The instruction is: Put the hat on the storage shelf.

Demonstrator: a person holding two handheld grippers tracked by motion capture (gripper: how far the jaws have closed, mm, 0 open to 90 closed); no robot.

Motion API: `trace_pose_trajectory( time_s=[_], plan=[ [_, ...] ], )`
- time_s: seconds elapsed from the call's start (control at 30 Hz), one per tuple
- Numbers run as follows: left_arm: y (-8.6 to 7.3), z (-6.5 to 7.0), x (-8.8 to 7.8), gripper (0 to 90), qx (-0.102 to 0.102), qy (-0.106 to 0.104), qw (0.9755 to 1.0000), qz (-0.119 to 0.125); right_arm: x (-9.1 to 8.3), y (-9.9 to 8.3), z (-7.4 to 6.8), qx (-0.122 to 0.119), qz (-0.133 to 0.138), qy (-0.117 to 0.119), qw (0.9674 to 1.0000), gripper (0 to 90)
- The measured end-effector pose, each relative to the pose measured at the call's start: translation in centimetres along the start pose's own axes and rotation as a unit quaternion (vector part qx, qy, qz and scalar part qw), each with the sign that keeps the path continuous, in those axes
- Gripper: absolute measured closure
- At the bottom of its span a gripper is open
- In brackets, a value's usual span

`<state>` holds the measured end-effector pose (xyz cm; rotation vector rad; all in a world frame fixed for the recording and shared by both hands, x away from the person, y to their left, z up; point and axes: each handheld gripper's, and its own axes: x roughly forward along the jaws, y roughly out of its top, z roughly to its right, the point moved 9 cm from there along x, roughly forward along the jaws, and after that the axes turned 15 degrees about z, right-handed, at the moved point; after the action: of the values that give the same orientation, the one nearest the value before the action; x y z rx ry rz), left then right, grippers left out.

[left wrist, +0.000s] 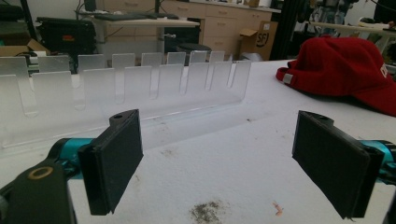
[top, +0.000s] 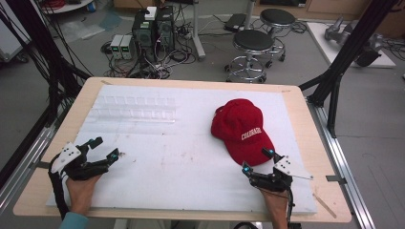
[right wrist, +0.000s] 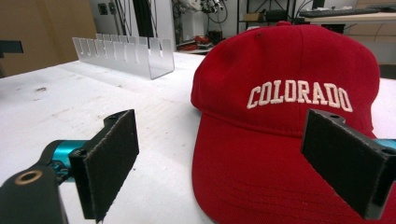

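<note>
A red baseball cap (top: 242,130) with white "COLORADO" lettering lies on the white mat (top: 181,157), right of centre, brim toward the near edge. My right gripper (top: 258,160) stands open just short of the brim tip; in the right gripper view the cap (right wrist: 289,121) lies between and beyond the jaws, untouched. My left gripper (top: 106,148) rests open at the near left with nothing between its jaws. In the left gripper view the clear slotted rack (left wrist: 126,93) stands ahead and the cap (left wrist: 345,70) sits far right.
A clear acrylic rack (top: 133,109) with several slots stands at the back left of the mat. The wooden table (top: 305,124) borders the mat. Stools (top: 252,50), computers and cables stand on the floor beyond. Black frame posts rise at both sides.
</note>
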<state>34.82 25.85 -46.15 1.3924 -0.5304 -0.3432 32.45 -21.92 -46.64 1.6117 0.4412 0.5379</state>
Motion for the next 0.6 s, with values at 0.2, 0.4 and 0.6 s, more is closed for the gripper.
trace_pose_trajectory(
  time_s=[0.2, 0.4, 0.6],
  plan=[
    [-0.06, 0.03, 0.03, 16.3, 0.004, 0.001, 1.0, -0.003, -0.02, 0.02, 0.0, 0.004, 0.0, 0.003, 1.0, 10.2],
    [-0.06, 0.02, 0.06, 16.3, 0.003, 0.002, 1.0, -0.003, -0.03, 0.03, 0.11, 0.008, 0.002, -0.002, 1.0, 10.2],
    [-0.06, -0.02, 0.03, 16.3, 0.002, 0.0, 1.0, -0.005, 0.12, -0.07, 0.17, 0.009, -0.006, 0.0, 0.9999, 10.2]
  ],
)
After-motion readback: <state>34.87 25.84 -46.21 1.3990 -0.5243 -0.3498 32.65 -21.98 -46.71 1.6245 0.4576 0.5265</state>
